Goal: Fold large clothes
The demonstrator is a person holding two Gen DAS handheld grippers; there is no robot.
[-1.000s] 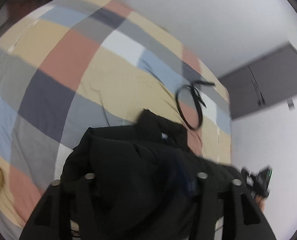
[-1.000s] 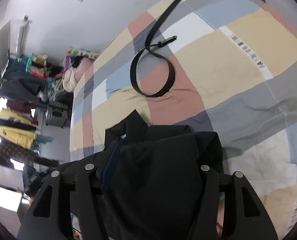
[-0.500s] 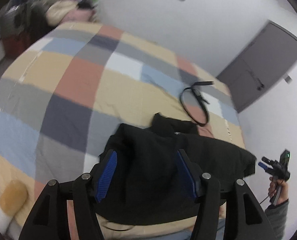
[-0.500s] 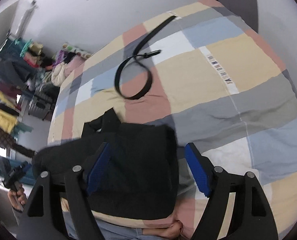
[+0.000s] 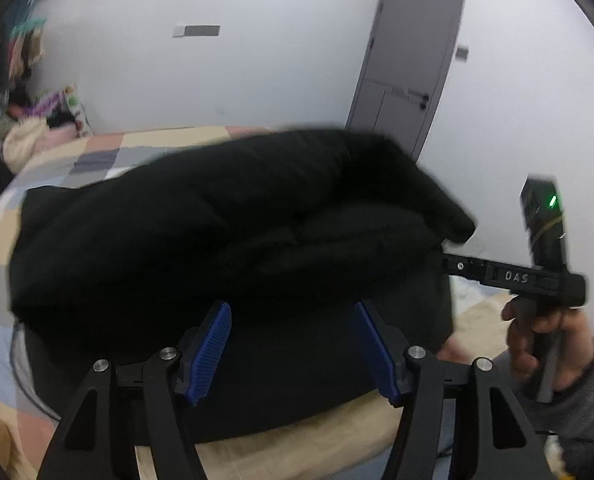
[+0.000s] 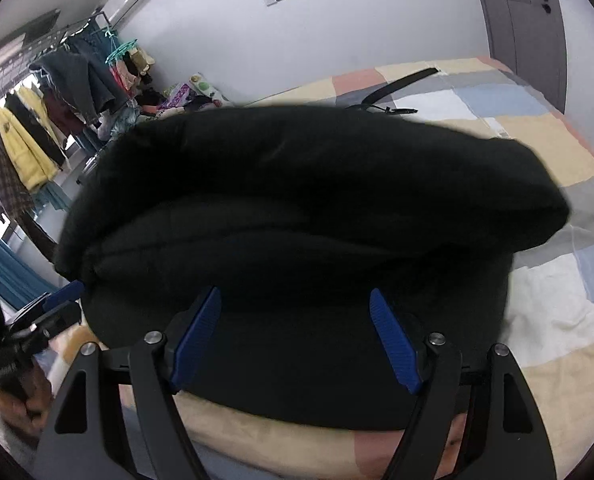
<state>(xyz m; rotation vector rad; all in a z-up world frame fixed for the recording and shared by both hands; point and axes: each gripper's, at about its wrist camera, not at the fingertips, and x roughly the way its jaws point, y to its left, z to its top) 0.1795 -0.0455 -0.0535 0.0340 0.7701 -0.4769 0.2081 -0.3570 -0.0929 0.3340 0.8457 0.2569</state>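
Observation:
A bulky black garment (image 5: 225,240) lies folded in a thick bundle at the near edge of the patchwork bed; it also fills the right wrist view (image 6: 297,208). My left gripper (image 5: 293,340) is open, its blue pads level with the bundle's near side and holding nothing. My right gripper (image 6: 297,332) is open in the same way, close to the bundle's near edge. The right gripper's body (image 5: 537,276) shows at the bundle's right end, and the left gripper's blue tip (image 6: 57,300) at its left end.
The bed cover (image 6: 517,128) is checked in beige, grey, blue and pink. A black belt (image 6: 397,88) lies on it beyond the garment. A clothes rack (image 6: 37,120) stands at the left, and a grey door (image 5: 409,60) is in the far wall.
Both grippers have opened and let go of the garment, then dropped low and drawn back to the bed's near edge. The garment now lies as a thick folded bundle.

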